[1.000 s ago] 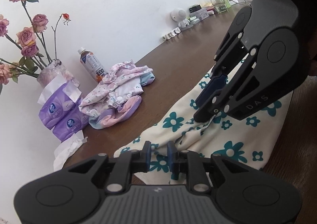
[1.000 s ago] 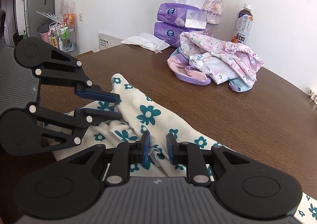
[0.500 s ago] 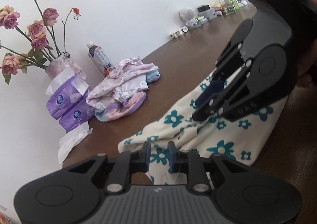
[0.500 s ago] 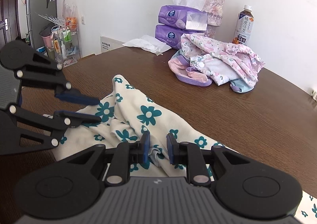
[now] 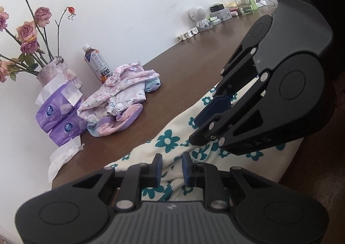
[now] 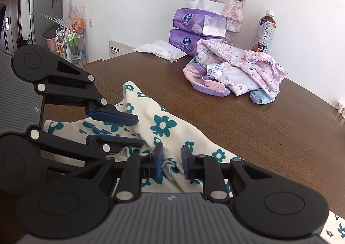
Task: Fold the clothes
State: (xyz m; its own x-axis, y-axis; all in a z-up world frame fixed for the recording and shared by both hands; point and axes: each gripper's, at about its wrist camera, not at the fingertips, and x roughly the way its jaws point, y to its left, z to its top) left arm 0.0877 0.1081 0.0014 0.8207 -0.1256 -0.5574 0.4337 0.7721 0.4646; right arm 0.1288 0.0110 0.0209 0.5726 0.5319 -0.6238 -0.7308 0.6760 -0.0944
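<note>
Soft cream cloth with teal flowers [image 6: 161,123] lies rumpled on the brown wood-grain surface [image 6: 248,119]. Left claw [image 5: 171,167] and right claw [image 6: 171,161] each pinch its folds. Pink garments [image 6: 237,75] lie well apart.

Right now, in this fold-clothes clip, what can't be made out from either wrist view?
- Cream floral garment: near part hidden by the right gripper body, right wrist view; its type is unclear.
- Its right side: covered by the right gripper, left wrist view.
- Small items at the table's far end: too small, left wrist view.
- The person: outside both views.
</note>
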